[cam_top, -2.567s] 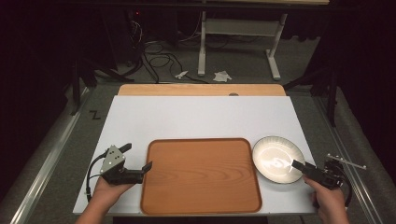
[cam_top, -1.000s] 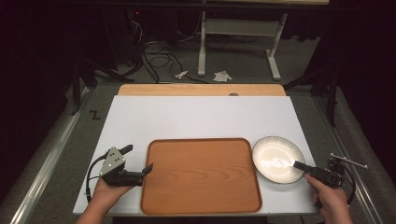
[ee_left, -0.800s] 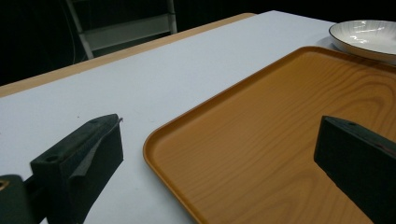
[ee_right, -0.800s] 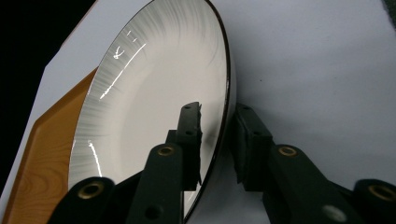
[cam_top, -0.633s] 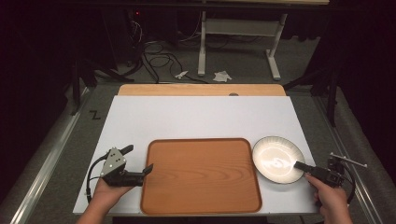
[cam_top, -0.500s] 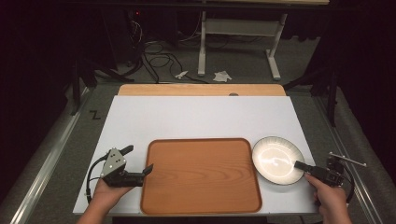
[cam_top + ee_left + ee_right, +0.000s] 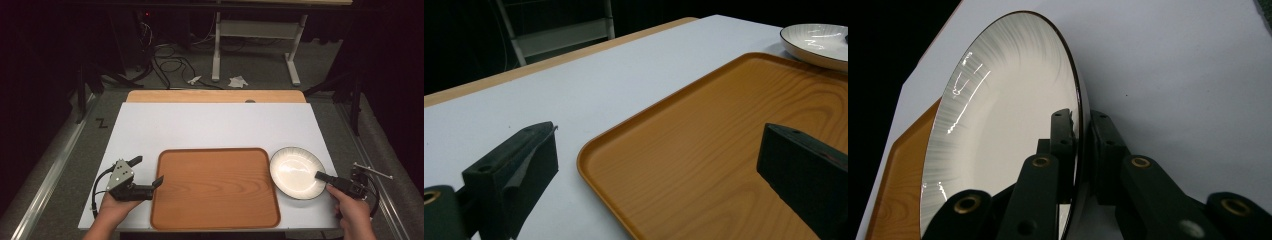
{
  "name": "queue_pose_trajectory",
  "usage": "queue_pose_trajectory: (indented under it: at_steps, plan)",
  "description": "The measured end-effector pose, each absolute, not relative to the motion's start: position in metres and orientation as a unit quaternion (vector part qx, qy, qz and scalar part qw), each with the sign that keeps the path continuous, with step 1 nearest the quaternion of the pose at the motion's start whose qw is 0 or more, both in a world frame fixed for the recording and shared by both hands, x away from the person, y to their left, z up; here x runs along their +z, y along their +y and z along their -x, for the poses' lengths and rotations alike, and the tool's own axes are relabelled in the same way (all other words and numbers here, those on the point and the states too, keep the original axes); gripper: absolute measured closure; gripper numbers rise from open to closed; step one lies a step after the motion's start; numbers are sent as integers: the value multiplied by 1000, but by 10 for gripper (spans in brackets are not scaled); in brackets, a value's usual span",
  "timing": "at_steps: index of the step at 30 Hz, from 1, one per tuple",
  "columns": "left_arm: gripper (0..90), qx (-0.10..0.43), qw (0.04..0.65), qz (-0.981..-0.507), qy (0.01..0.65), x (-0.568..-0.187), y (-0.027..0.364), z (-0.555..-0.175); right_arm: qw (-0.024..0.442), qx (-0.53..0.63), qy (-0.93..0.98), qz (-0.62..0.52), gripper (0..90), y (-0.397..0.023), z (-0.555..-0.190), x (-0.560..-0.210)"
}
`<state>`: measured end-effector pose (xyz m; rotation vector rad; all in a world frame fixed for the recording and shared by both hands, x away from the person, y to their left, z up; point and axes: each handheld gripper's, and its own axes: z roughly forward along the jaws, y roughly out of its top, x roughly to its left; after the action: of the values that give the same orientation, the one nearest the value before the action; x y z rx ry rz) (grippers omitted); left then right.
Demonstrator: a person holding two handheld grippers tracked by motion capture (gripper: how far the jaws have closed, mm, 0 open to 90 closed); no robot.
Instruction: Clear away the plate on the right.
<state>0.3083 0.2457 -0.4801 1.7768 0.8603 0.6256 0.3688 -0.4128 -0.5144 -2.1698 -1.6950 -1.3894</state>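
Across the last couple of seconds little has moved: the right hand-held gripper (image 7: 324, 176) has stayed at the near-right rim of the plate (image 7: 295, 170), sliding only slightly, and the plate has kept its place in the lower right of the high view, resting on the white surface (image 7: 215, 127) just beside the tray (image 7: 216, 187). In the right gripper view the jaws stand pressed on either side of the plate's (image 7: 1008, 105) thin dark rim, so this hand-held gripper (image 7: 1082, 145) is clenched on the plate. That suggests the grip is now settled and the lift toward the tray is likely next, though the plate does not yet look raised. The left hand-held gripper (image 7: 150, 172) sits at the lower left with jaws spread wide and nothing between them, straddling the tray's (image 7: 724, 150) near-left corner. No brand, label or writing is readable on the plate, tray or grippers; a dark Z-shaped mark (image 7: 101, 123) lies on the floor at left.
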Motion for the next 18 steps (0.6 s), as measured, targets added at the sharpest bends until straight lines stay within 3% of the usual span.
queue_pose_trajectory:
  at_steps: [18]
  plan:
    - [44, 256, 522, -730, 360, -478, 248, -307, 15, -463, -548, 696, 852, -416, -369, -508]
